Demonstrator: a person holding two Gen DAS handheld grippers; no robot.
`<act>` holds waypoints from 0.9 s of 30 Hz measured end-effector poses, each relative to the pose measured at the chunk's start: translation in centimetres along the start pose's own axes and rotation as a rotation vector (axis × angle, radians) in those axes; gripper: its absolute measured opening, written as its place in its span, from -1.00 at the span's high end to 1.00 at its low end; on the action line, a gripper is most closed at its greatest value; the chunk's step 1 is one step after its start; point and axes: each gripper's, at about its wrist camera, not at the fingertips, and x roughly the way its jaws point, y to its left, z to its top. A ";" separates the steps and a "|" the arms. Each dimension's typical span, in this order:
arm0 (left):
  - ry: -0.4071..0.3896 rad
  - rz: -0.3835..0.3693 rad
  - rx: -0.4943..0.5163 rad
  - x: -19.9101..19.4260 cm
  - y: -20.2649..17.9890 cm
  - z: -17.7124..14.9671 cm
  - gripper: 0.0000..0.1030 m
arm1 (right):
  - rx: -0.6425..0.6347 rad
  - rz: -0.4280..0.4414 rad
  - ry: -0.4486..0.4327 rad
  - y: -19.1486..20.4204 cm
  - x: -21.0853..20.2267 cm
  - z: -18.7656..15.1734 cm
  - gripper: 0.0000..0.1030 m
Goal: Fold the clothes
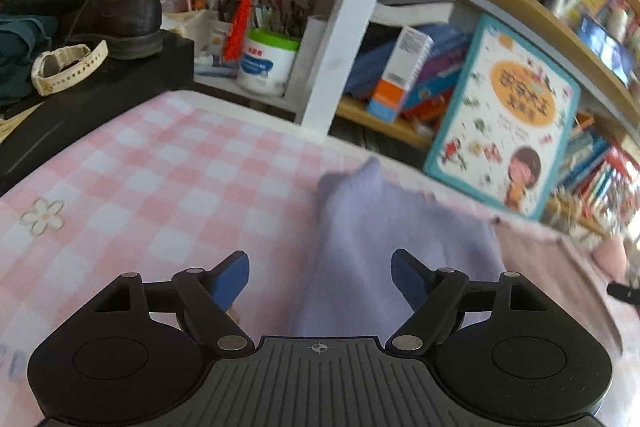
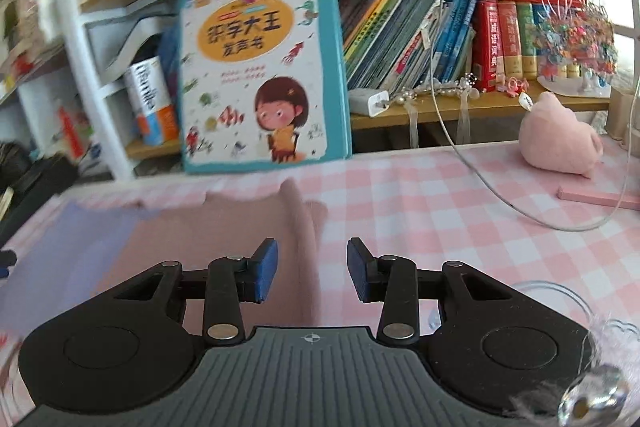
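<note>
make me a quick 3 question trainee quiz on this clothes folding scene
1. True or false: the left gripper is clamped on the lilac garment.
2. Which thing stands upright against the shelf behind the clothes? A) children's book B) laptop C) mirror
3. Fill in: the plush toy on the checked tablecloth is ____ in colour.

Key
1. False: its jaws stand open, nothing pinched between them.
2. A
3. pink
</note>
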 end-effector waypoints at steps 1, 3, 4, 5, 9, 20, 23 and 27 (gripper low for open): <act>0.006 0.004 -0.001 -0.6 0.0 -0.4 -0.58 | -0.011 0.006 0.006 -0.1 -0.5 -0.4 0.30; 0.016 0.013 -0.007 -1.4 0.1 -0.9 -0.58 | -0.014 0.022 0.021 -0.4 -1.1 -1.0 0.30; 0.020 0.019 -0.006 -1.7 0.1 -1.0 -0.58 | -0.013 0.031 0.029 -0.6 -1.3 -1.3 0.30; 0.028 0.026 0.005 -1.9 0.0 -1.2 -0.58 | -0.010 0.041 0.036 -0.8 -1.5 -1.6 0.30; 0.048 0.060 0.059 -2.1 -0.7 -1.6 -0.58 | -0.005 0.060 0.068 -1.3 -1.7 -2.2 0.30; 0.066 0.119 0.113 -2.4 -1.5 -2.1 -0.59 | -0.025 0.040 0.096 -1.6 -1.2 -2.9 0.28; 0.080 0.122 0.103 -3.7 -1.4 -2.1 -0.59 | -0.008 0.060 0.065 -1.6 -1.8 -2.7 0.28; 0.124 0.047 -0.004 -5.0 -0.7 -2.2 -0.59 | 0.032 0.124 0.079 -1.3 -1.6 -2.8 0.28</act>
